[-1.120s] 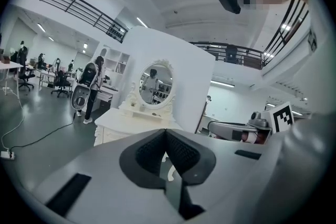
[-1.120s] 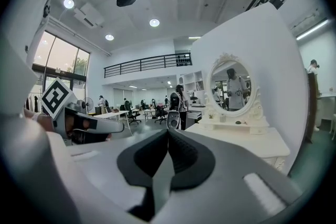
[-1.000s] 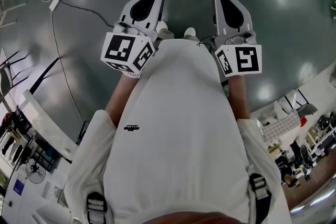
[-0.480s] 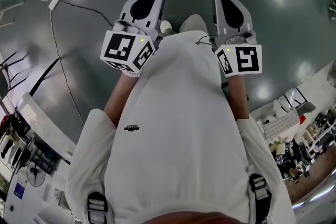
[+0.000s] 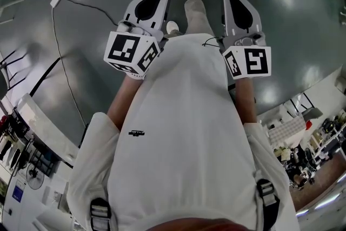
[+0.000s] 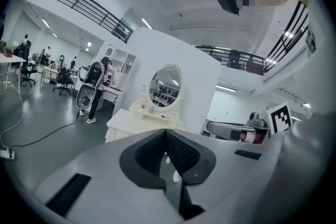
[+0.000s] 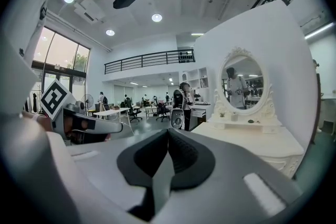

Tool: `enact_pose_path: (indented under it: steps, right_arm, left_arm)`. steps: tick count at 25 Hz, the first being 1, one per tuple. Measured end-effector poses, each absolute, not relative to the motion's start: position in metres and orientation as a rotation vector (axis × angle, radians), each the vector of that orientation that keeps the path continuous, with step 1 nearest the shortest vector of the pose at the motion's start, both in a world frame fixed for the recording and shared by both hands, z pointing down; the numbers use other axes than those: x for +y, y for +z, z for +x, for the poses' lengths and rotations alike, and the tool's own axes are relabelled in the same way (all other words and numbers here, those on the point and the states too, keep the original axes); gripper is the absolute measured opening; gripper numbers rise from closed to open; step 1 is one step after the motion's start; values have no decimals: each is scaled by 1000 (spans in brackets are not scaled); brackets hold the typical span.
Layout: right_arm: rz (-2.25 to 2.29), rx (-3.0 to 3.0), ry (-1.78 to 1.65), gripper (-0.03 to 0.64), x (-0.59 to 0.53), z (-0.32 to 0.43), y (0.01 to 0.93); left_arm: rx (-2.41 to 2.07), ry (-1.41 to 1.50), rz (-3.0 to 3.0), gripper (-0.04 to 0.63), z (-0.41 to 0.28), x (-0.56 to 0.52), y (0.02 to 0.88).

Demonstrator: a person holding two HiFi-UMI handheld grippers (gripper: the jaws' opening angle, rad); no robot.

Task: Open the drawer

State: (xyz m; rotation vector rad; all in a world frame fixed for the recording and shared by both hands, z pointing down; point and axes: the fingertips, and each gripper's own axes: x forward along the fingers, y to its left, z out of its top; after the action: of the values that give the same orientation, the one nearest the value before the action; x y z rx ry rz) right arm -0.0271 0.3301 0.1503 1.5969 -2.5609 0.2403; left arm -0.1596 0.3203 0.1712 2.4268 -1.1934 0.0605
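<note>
Glossy grey floor (image 5: 303, 35) — ceiling spotlights (image 7: 156, 17)

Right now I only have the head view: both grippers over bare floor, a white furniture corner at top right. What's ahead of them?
Observer: In the left gripper view a white dressing table with an oval mirror stands ahead, with open floor between it and the jaws.
Operator: Anything in the jaws?
Observer: No. The left gripper and the right gripper are both shut, with nothing between the pads.
Operator: Can you see the drawer front?
Observer: Not clearly. The right gripper view shows the tabletop and a carved front edge, but I cannot make out a handle.
</note>
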Motion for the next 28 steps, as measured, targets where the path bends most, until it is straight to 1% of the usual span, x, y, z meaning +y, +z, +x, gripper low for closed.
enact_pose_path:
  steps: [10,28]
  right_arm:
    - [1560,-2593,260,11,274,-28,159]
    - [1507,-2634,320,11,111,29,166]
  left_arm:
    - [-1223,89,2399,9,-162,271,181]
    - [-1295,121,2385,9,-105,113,176]
